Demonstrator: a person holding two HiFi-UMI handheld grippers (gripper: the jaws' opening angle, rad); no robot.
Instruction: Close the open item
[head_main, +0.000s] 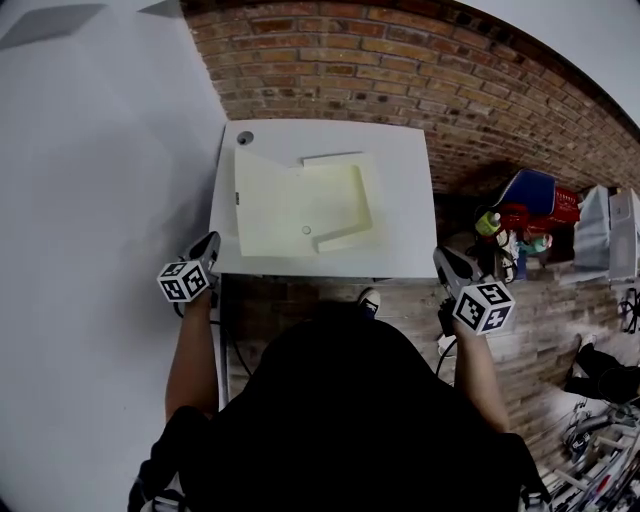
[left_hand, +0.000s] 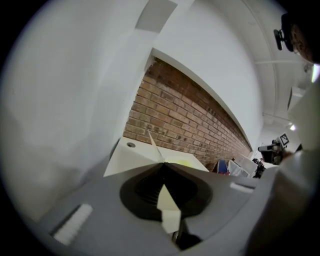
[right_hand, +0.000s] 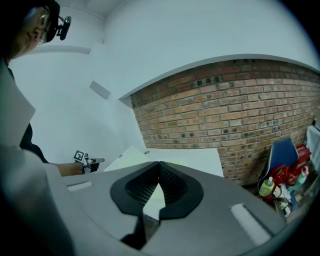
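Note:
A pale cream flat box (head_main: 300, 205) lies open on the white table (head_main: 400, 160). Its lid panel (head_main: 265, 200) is spread to the left of the shallow tray (head_main: 345, 200). In the left gripper view the lid (left_hand: 153, 144) stands up as a thin edge above the box. My left gripper (head_main: 208, 243) (left_hand: 163, 163) is shut and empty, just off the table's front left corner. My right gripper (head_main: 445, 258) (right_hand: 159, 163) is also shut and empty, by the front right corner. Neither touches the box (right_hand: 132, 156).
A brick wall (head_main: 400, 60) runs behind the table, and a white wall (head_main: 100, 180) is on the left. A round cable hole (head_main: 245, 138) sits at the table's back left. A red and blue cart with bottles (head_main: 525, 210) stands on the right.

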